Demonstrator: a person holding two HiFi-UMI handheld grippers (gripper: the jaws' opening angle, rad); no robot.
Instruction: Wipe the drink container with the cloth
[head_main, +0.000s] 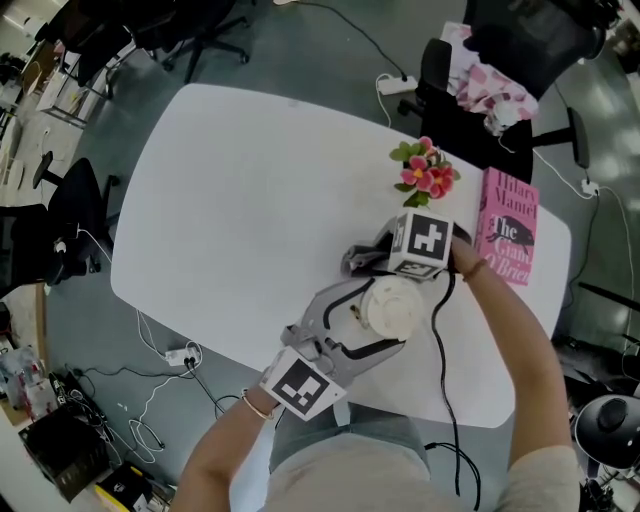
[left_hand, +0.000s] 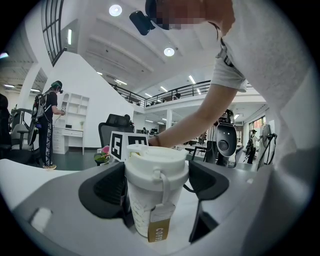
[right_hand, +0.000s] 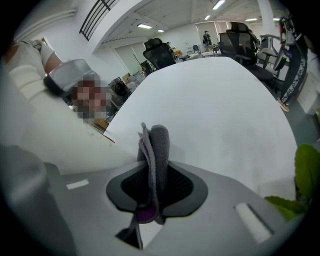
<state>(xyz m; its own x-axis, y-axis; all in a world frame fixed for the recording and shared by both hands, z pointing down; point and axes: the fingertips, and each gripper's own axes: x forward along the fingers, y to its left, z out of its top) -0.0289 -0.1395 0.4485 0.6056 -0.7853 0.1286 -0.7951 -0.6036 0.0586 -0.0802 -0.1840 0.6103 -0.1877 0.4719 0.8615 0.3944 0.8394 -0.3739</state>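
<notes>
Your left gripper (left_hand: 156, 189) has its jaws set wide and pressed against both sides of the lidded cup (head_main: 392, 308). The cup stands upright on the white table (head_main: 240, 190), toward the table's 5 o'clock edge. Your right gripper (right_hand: 152, 187) pinches the grey cloth (right_hand: 158, 145) tight between its jaws, just beside the cup at its 11 o'clock. Pink flowers (head_main: 425, 172) sit at the cup's 1 o'clock, and a pink book (head_main: 508, 228) lies at 2 o'clock.

Cream lidded drink container (left_hand: 150, 205) with a brown hanging tag, upright on the white table (head_main: 250, 200), clasped between the left tool's (left_hand: 156, 184) pads, grey folded cloth (right_hand: 156, 145) pinched upright in the right tool (right_hand: 154, 192), just beside the container
</notes>
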